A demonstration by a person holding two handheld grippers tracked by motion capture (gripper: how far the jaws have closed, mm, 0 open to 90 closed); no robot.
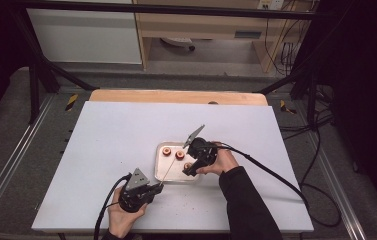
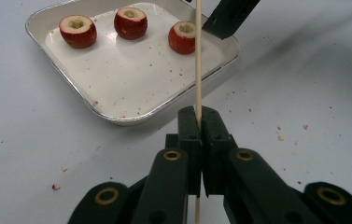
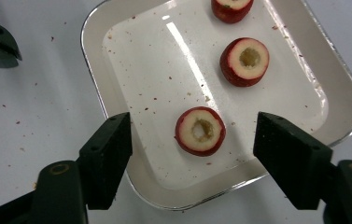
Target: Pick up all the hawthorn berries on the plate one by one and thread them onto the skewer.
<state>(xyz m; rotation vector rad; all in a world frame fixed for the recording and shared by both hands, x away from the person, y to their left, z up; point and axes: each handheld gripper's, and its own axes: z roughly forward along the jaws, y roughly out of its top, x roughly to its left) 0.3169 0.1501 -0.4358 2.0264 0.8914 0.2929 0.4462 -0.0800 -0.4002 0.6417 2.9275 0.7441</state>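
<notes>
**Item: cored red fruit piece, for skewering**

Location: the nearest fruit piece (image 3: 200, 130) lies at the near edge of the tray (image 3: 94, 84), cored hole up; two more pieces (image 3: 245, 61) sit farther along the tray.

Handling, as judged: light, firm-skinned, soft-fleshed, likely slick with juice; it bruises if squeezed hard. You take it by the red flanks, leaving the hole free.

Right gripper (image 3: 194, 156): jaws apart, straddling the piece, touching nothing.

Left gripper (image 2: 199, 123): clamped on the thin wooden skewer (image 2: 198, 60), just beside the tray; stiff but snappable.
</notes>
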